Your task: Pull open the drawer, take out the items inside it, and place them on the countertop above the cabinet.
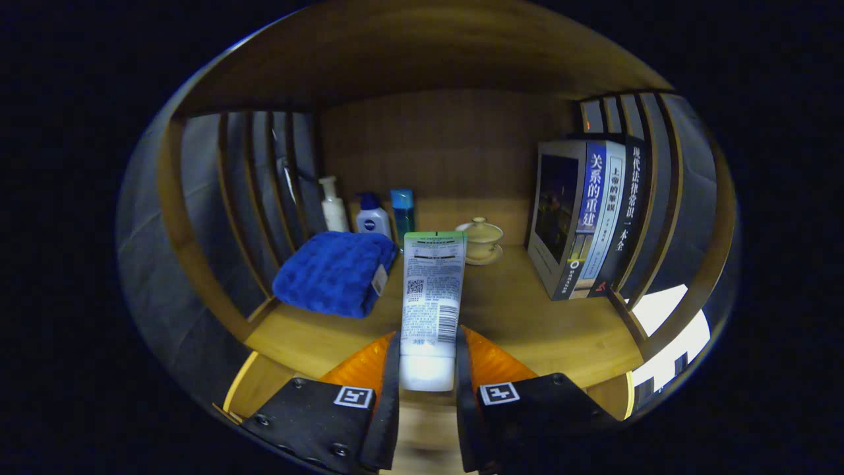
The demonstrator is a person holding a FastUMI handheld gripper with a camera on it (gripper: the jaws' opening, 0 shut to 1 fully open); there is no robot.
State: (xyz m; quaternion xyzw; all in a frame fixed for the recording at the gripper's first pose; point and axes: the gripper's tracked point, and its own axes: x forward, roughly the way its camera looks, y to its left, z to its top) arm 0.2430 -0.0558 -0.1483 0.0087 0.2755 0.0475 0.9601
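Note:
My gripper (427,359) is shut on the capped end of a white squeeze tube (432,293) with a green tip and printed back. The tube points forward from between the fingers, above the wooden countertop (527,323). Whether its far end touches the wood I cannot tell. A folded blue towel (336,272) lies on the countertop just left of the tube. The drawer is hidden below the fingers.
At the back stand a white pump bottle (333,206), a white bottle with a blue cap (373,216) and a blue bottle (403,210). A lidded cup on a saucer (482,239) sits right of the tube. Upright books (587,218) lean at the right slatted side.

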